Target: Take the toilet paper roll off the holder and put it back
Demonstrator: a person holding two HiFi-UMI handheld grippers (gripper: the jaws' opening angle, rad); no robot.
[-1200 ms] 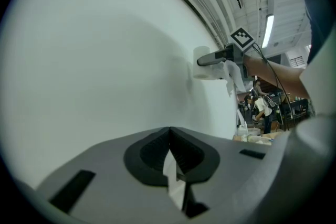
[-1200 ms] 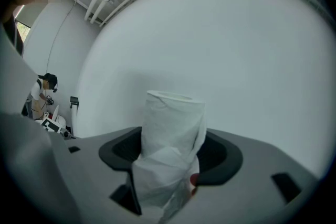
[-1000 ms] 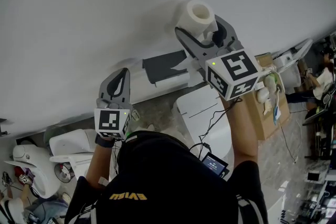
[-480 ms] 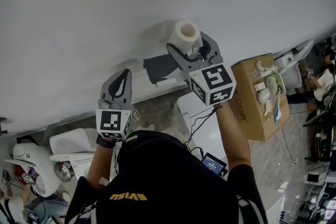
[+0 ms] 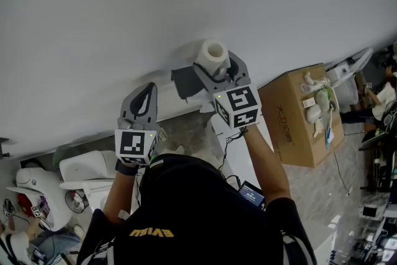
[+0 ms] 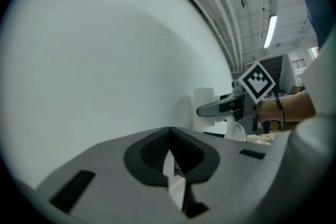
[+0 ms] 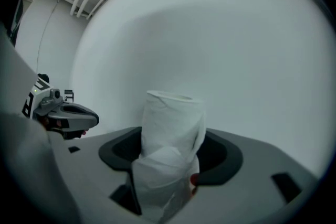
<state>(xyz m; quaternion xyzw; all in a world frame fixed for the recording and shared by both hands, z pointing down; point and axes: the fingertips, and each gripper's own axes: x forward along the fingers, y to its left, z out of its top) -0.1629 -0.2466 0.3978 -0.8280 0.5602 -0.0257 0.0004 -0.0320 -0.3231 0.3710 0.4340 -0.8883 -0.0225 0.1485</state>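
A white toilet paper roll [image 5: 211,54] stands upright between the jaws of my right gripper [image 5: 214,63], which is shut on it close to the white wall. In the right gripper view the roll [image 7: 170,134] fills the gap between the jaws, with a loose sheet hanging in front. The dark grey holder [image 5: 185,80] sits on the wall just left of the roll. My left gripper [image 5: 144,91] is lower left of the holder, shut on nothing, pointing at the wall. From the left gripper view the roll [image 6: 203,107] shows to the right.
A white wall [image 5: 124,9] fills the upper half of the head view. Below the holder is a white toilet [image 5: 248,158]. A cardboard box [image 5: 298,115] with small items on top stands at the right. More white fixtures [image 5: 87,170] lie at the lower left.
My right gripper has carried the roll left and down along the wall, ending right beside the holder. The left gripper has stayed nearly still.
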